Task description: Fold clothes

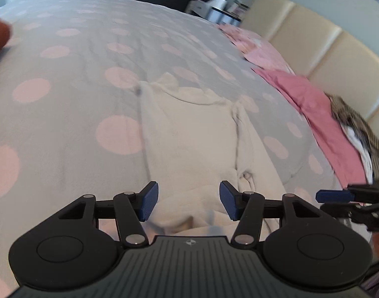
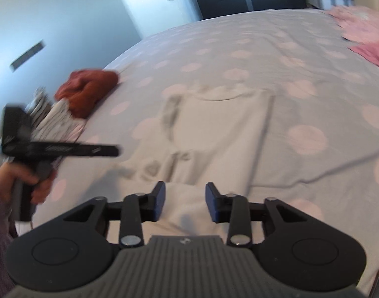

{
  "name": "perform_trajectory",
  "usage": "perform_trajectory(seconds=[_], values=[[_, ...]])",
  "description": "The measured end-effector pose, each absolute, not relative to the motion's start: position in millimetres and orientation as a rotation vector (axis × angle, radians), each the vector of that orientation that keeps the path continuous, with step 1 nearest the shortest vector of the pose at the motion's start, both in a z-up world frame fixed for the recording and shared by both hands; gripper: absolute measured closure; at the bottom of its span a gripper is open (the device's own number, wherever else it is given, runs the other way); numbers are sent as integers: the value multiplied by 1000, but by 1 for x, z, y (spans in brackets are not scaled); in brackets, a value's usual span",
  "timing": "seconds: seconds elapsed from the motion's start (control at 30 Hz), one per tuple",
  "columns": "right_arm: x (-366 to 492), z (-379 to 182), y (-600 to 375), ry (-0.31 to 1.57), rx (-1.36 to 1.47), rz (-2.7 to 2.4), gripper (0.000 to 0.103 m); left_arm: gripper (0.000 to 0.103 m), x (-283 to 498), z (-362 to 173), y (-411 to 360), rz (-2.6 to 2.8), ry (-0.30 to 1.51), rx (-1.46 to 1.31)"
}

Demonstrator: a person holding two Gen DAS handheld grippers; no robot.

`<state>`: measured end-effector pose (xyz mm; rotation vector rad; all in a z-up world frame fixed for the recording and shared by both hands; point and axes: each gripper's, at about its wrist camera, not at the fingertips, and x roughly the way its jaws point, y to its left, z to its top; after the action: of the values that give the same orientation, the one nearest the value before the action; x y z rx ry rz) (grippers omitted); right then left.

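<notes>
Garment (image 1: 189,129), cream-white, lies flat on the polka-dot bedspread (image 1: 65,74) mid-bed, neckline away from the cameras, side parts already folded inward, near hem bunched just under the tools. Left gripper (image 1: 188,202) has jaws partway apart, nothing between the pads, cloth below them. Right gripper (image 2: 185,202) same: half-spread, empty, above the near hem. Neither holds fabric.

Risks, judged from this:
- Near hem is rumpled and layered; a pinch here likely grabs one layer only, or the bedspread too, so the fold drags the cover.
- Folded-in side on the right edge looks loose; lifting the hem unevenly could spill it open.
- Grippers sit close together; the right one shows at the edge of the left view, so a collision is possible on an inward move.
- Pink clothes (image 1: 321,114) and rust-red pile (image 2: 87,87) lie well apart, low snag risk.
</notes>
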<state>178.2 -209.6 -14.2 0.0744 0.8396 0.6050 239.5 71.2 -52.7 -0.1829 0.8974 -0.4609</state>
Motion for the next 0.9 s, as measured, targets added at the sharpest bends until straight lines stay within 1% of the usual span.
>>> perform_trajectory(seconds=[0.1, 0.17, 0.2, 0.23, 0.27, 0.3, 0.33, 0.4, 0.47, 0.6, 0.7, 0.73, 0.77, 0.8, 0.83, 0.87, 0.9], values=[[169, -21, -185, 853, -41, 655, 54, 52, 243, -67, 52, -493, 931, -76], [168, -32, -176, 874, -103, 656, 55, 56, 240, -75, 44, -488, 933, -9], [168, -38, -173, 893, -130, 653, 61, 58, 238, -76, 43, -486, 925, 3], [169, -44, -171, 913, -151, 649, 66, 66, 236, -75, 42, -484, 915, 10], [171, -48, -171, 916, -168, 640, 85, 72, 235, -74, 43, -479, 904, 18], [174, -50, -171, 916, -185, 629, 93, 84, 235, -71, 43, -473, 893, 25], [176, -53, -172, 915, -202, 618, 100, 91, 235, -69, 44, -465, 880, 28], [182, -46, -176, 888, -175, 601, 100, 97, 235, -65, 47, -463, 858, 0], [188, -33, -181, 833, -152, 568, 101, 101, 236, -60, 46, -461, 837, -14], [197, -1, -190, 765, -90, 559, 102, 102, 238, -45, 42, -484, 799, -11], [190, 15, -191, 738, -117, 590, 101, 101, 238, -40, 39, -492, 790, 3], [186, 17, -190, 741, -144, 608, 99, 101, 237, -38, 38, -505, 785, 10], [181, 17, -188, 747, -187, 629, 95, 101, 235, -36, 36, -521, 780, 17], [175, 15, -185, 751, -239, 642, 80, 101, 233, -34, 32, -536, 786, 29], [170, 11, -183, 757, -279, 648, 69, 100, 231, -32, 28, -550, 794, 40], [165, 6, -182, 762, -315, 653, 61, 100, 226, -30, 24, -577, 792, 53], [160, 1, -180, 767, -350, 657, 62, 100, 219, -27, 20, -608, 786, 69]])
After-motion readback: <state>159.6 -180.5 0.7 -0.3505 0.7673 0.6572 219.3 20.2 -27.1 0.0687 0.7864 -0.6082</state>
